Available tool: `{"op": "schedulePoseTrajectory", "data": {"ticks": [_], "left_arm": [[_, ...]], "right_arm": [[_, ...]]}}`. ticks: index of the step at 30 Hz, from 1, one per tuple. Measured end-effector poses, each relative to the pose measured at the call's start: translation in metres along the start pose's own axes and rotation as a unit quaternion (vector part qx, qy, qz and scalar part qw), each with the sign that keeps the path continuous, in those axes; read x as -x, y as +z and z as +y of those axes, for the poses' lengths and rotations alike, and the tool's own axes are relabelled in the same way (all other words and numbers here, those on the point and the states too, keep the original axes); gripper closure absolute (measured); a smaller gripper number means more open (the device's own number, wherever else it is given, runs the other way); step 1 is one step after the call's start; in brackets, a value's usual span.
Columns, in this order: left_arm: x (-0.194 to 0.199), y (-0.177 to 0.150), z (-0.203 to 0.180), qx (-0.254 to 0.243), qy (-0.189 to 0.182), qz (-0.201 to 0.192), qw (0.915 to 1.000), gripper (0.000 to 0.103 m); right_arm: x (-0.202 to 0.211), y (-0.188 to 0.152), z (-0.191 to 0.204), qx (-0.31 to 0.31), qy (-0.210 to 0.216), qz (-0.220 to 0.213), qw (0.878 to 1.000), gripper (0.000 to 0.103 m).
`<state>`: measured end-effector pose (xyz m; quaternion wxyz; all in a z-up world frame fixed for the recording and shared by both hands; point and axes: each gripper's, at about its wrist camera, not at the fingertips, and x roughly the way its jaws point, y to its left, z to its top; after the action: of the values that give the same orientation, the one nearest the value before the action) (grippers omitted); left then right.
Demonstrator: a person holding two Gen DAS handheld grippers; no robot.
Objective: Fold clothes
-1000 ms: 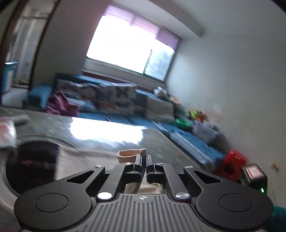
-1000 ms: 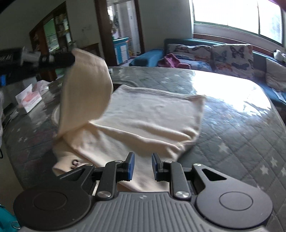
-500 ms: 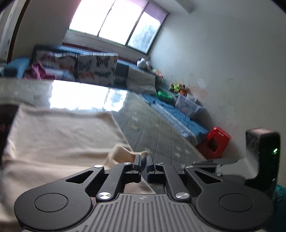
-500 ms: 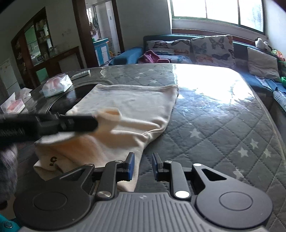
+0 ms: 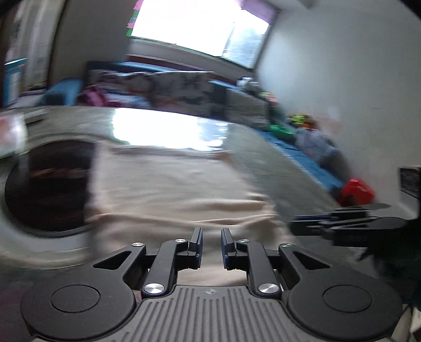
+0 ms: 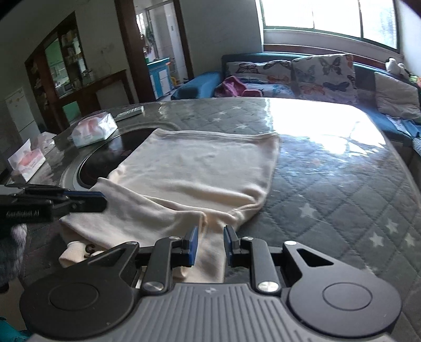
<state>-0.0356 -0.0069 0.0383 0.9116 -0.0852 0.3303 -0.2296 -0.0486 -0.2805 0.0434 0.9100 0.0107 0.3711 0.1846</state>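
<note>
Sunlight from a wide window (image 6: pixel 329 15) glares off a grey quilted table cover (image 6: pixel 329 184) printed with white stars. On it lies one cream garment (image 6: pixel 197 171), spread flat with its near part folded over itself; its left edge overlaps a dark round inset (image 6: pixel 102 160) in the table top. Two tissue packs (image 6: pixel 93 129) and (image 6: pixel 26 160) sit at the table's left side, with a flat remote-like object (image 6: pixel 130 113) behind them. Beyond the table runs a blue sofa (image 6: pixel 200 84) carrying two butterfly-print cushions (image 6: pixel 323 68) and a purple cloth heap (image 6: pixel 236 85).

Two handheld grippers work at the near edge. The left gripper (image 5: pixel 211 243) hangs just over the garment's left part, its jaws opening with only a narrow gap and no cloth pinched between them; that view is blurred. The right gripper (image 6: pixel 210 243) hovers over the garment's near edge, jaws slightly apart and gripping nothing. Nothing stands between either gripper and the cloth.
</note>
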Motion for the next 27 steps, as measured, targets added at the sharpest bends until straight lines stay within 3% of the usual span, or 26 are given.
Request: {"op": "schedulePoseTrajectory", "data": {"ticks": [3, 9, 12, 18, 23, 27], "left_arm": [[0.01, -0.002, 0.023, 0.017, 0.032, -0.003, 0.9993, 0.086], [0.016, -0.005, 0.047, 0.035, 0.058, -0.002, 0.9977, 0.084], [0.015, -0.006, 0.051, 0.034, 0.059, 0.003, 0.9977, 0.082], [0.011, -0.008, 0.052, 0.03, 0.059, 0.012, 0.9977, 0.08], [0.009, -0.005, 0.051, 0.017, 0.057, 0.013, 0.9981, 0.08], [0.004, -0.006, 0.052, 0.014, 0.06, 0.021, 0.9979, 0.079]], "right_arm": [[-0.014, 0.003, 0.003, 0.003, 0.007, 0.009, 1.0, 0.083], [-0.034, 0.002, 0.005, 0.004, 0.012, 0.025, 1.0, 0.084], [-0.037, 0.002, 0.008, 0.01, 0.012, 0.026, 1.0, 0.085], [-0.03, 0.005, 0.012, 0.022, 0.004, 0.014, 1.0, 0.099], [-0.012, 0.016, 0.019, 0.042, 0.001, -0.02, 0.999, 0.1], [-0.024, 0.017, 0.013, 0.028, -0.009, -0.004, 1.0, 0.099]]}}
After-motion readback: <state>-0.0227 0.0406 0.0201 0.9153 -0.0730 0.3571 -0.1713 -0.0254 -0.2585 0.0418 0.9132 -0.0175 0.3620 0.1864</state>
